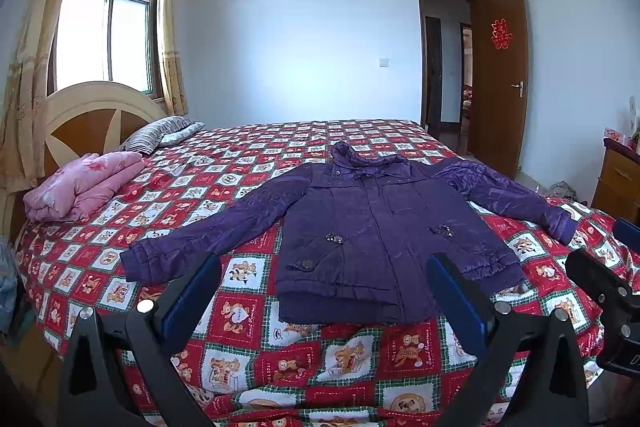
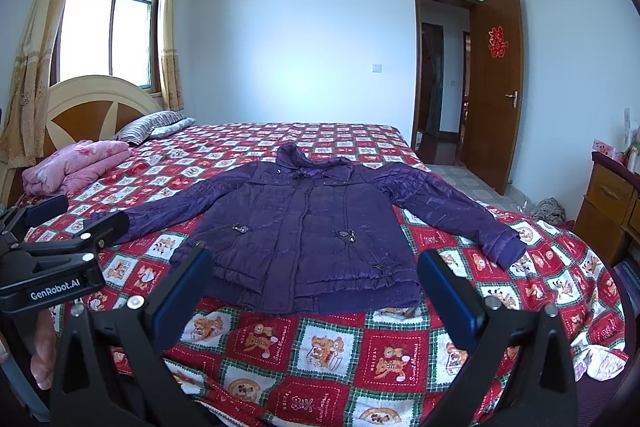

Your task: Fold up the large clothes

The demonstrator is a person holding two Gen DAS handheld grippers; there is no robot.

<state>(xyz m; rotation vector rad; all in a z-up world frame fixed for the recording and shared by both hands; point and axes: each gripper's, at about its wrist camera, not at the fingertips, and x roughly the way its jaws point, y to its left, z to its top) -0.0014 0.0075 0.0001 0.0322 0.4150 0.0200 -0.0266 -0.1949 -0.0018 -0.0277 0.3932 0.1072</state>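
A purple quilted jacket (image 1: pixel 360 223) lies flat and face up on the bed, sleeves spread to both sides, hem toward me; it also shows in the right wrist view (image 2: pixel 308 227). My left gripper (image 1: pixel 324 267) is open and empty, held above the bed's near edge, short of the hem. My right gripper (image 2: pixel 314 263) is open and empty, also just short of the hem. The right gripper shows at the right edge of the left wrist view (image 1: pixel 604 267). The left gripper shows at the left of the right wrist view (image 2: pixel 76 219).
The bed has a red checked bear-print quilt (image 1: pixel 248 331). A folded pink blanket (image 1: pixel 84 187) and a striped pillow (image 1: pixel 156 135) lie by the headboard at left. A wooden cabinet (image 2: pixel 608 203) stands at right. An open door (image 1: pixel 500 79) is at the far right.
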